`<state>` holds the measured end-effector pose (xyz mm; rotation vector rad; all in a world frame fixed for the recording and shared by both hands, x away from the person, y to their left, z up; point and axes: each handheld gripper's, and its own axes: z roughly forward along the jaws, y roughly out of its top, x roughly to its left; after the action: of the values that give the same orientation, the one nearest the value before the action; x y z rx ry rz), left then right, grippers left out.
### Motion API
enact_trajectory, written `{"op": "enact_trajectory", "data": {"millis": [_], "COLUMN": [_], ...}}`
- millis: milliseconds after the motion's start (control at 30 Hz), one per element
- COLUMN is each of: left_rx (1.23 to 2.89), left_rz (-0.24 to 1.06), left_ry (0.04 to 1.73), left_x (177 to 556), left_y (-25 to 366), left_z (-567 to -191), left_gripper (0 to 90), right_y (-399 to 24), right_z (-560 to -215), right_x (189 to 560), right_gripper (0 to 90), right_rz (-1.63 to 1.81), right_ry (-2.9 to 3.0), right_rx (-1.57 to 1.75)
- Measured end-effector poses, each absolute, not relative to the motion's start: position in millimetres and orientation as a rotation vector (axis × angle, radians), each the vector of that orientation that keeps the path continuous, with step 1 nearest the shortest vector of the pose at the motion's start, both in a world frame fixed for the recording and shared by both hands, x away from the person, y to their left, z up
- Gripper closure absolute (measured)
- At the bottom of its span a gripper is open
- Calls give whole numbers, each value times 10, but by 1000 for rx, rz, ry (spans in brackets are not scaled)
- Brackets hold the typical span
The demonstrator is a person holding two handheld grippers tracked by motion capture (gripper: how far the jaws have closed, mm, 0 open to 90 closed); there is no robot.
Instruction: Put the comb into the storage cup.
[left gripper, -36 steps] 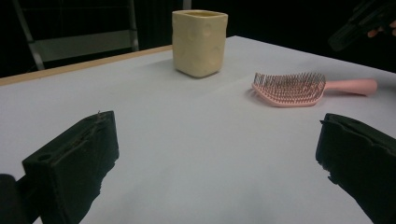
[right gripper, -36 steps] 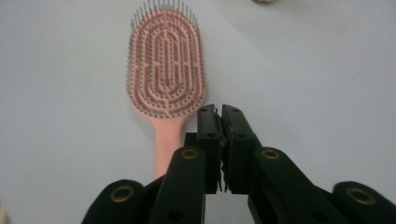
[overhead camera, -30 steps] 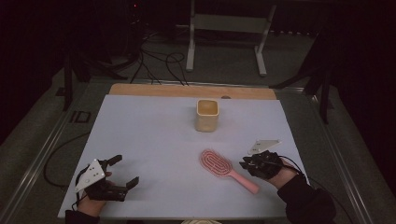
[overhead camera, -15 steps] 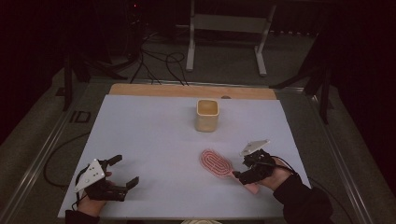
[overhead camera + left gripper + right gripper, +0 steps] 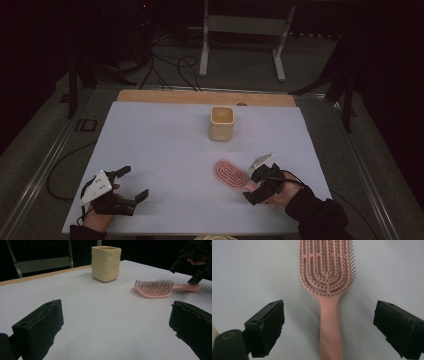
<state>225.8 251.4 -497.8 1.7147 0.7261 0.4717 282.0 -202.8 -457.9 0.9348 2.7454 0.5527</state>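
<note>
A pink hairbrush [image 5: 230, 173] lies bristles up on the white table [image 5: 165, 150], right of the middle. My right gripper [image 5: 253, 184] hangs over the brush handle, which it hides in the high view. In the right gripper view the handle [image 5: 329, 325] runs straight between the wide-apart jaws of my right gripper [image 5: 329, 315], and neither pad touches it. These jaws have just been opening. My left gripper [image 5: 135, 181] rests open near the front left edge, with only bare table between the jaws of my left gripper [image 5: 115, 322]. From there the hairbrush [image 5: 155, 287] shows at the right.
A cream square cup [image 5: 221, 123] stands upright behind the brush, toward the table's far edge; the cup [image 5: 106, 263] is also ahead of the left gripper. A wooden strip [image 5: 205, 97] borders the far side. Cables and a metal stand [image 5: 240, 30] are on the floor beyond.
My right gripper has moved left and down onto the brush handle, and its jaws have spread from nearly shut to wide. The left gripper and the cup have stayed put.
</note>
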Motion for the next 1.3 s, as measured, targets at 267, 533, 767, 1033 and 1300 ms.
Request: {"op": "enact_trajectory", "data": {"millis": [267, 533, 767, 1033, 1300], "left_rx": [1717, 1712, 1712, 1711, 1708], "left_rz": [470, 467, 467, 466, 465], "left_ry": [722, 726, 725, 726, 728], "left_x": [2259, 2261, 2263, 2261, 2265], "left_y": [2510, 2511, 2511, 2513, 2519], "left_z": [-4979, -4979, -4979, -4979, -4980], "left_gripper": [1, 1, 1, 1, 1], "right_y": [-1965, -1914, -1857, -1832, -1826], "right_z": [-4672, -4770, -4840, -4846, -4881], "right_x": [2871, 2947, 3003, 3060, 3093], "right_gripper": [92, 205, 344, 524, 598], "right_rz": [482, 386, 300, 265, 255], "right_ry": [2796, 2825, 2835, 2834, 2862], "right_rx": [949, 932, 918, 935, 993]}}
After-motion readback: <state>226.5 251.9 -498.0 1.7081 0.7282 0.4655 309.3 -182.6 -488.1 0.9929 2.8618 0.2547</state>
